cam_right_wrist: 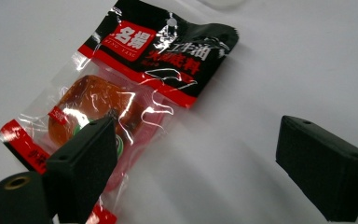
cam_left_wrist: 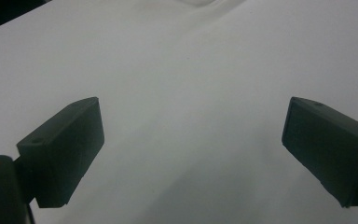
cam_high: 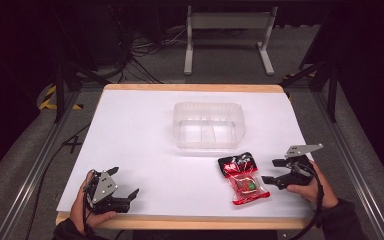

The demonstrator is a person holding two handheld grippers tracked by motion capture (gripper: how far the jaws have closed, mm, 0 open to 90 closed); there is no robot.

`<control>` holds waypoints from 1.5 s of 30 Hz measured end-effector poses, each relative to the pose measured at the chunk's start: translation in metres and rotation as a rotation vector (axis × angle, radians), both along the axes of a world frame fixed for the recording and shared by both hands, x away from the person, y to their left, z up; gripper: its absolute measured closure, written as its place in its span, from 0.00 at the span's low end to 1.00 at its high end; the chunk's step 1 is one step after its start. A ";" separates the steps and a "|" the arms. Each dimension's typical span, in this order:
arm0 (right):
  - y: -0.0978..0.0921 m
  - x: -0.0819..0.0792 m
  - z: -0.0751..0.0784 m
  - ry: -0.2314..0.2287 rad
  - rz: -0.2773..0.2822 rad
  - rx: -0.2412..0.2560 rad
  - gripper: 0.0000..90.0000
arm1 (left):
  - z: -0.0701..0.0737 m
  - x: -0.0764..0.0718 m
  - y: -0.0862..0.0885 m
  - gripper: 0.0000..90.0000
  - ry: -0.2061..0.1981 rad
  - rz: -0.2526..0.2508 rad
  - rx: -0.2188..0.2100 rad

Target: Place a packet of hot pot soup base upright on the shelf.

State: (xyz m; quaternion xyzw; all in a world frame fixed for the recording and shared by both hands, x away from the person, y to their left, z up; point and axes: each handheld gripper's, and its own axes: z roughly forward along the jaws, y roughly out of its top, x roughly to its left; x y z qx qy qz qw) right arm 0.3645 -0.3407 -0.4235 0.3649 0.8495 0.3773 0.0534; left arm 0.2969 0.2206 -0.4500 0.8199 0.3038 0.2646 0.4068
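In the right gripper view, the near black jaw covers the bottom part of the snack bag (cam_right_wrist: 135, 79), and the bag runs off the bottom edge. The small words on the bag are too blurry to read. At the top edge a bit of the clear tub (cam_right_wrist: 221, 3) is cut off. In the left gripper view, a blurry sliver of the tub (cam_left_wrist: 200, 2) peeks in at the top.
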 end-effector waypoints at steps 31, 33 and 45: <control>0.071 0.034 -0.009 0.151 0.168 0.030 0.41 | -0.002 0.000 -0.002 0.08 0.006 0.000 0.023; 0.078 0.033 -0.008 0.132 0.190 -0.006 0.48 | -0.002 0.000 -0.002 0.08 0.005 0.000 0.024; 0.079 0.035 -0.007 0.121 0.242 0.035 0.87 | -0.002 0.000 -0.001 0.08 0.002 0.004 0.028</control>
